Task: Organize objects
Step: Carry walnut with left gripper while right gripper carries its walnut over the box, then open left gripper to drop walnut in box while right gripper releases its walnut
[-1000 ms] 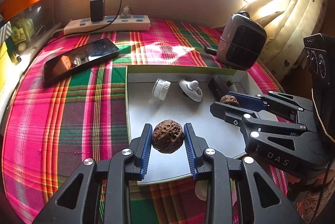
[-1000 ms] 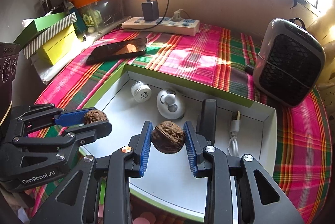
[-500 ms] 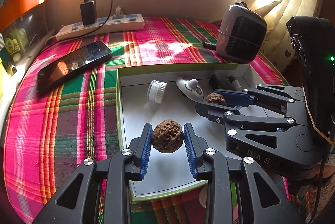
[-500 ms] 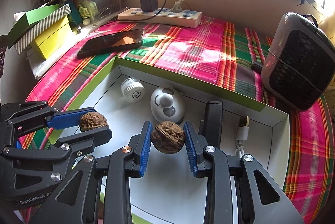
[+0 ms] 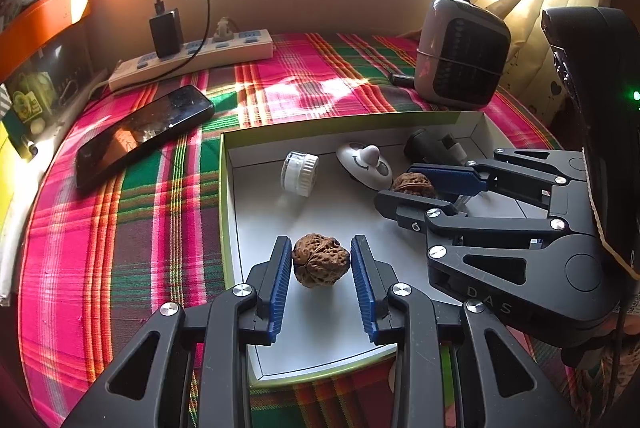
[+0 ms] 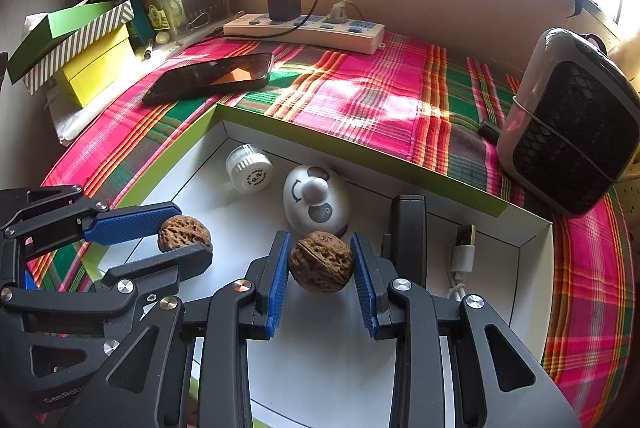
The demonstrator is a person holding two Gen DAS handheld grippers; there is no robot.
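We are in the placing step: each gripper carries a walnut over the open white box [image 5: 228, 228] with the green outer wall, which sits on the plaid-covered tabletop [image 5: 120, 220].

The left gripper [image 5: 321, 266] has its blue-padded jaws clamped on the left walnut [image 5: 320, 264], held above the box's near-left floor. From the left wrist view a faint shadow lies under the nut, so we judge it is just clear of the floor, though the fisheye makes that hard to confirm.

The right gripper [image 6: 320, 264] has its jaws clamped on the right walnut [image 6: 321, 262], held just in front of the white smiley-face gadget [image 6: 316, 200] and beside the black adapter [image 6: 408, 228] with its USB cable [image 6: 464, 248]. A small white-capped jar [image 6: 248, 168] lies on its side toward the box's far-left corner.

The next move, as we judge it, calls for lowering each nut onto bare box floor, then parting the jaws slowly. Walnuts are round and will roll, so we would set them down gently and keep the right one clear of the gadget and cable.
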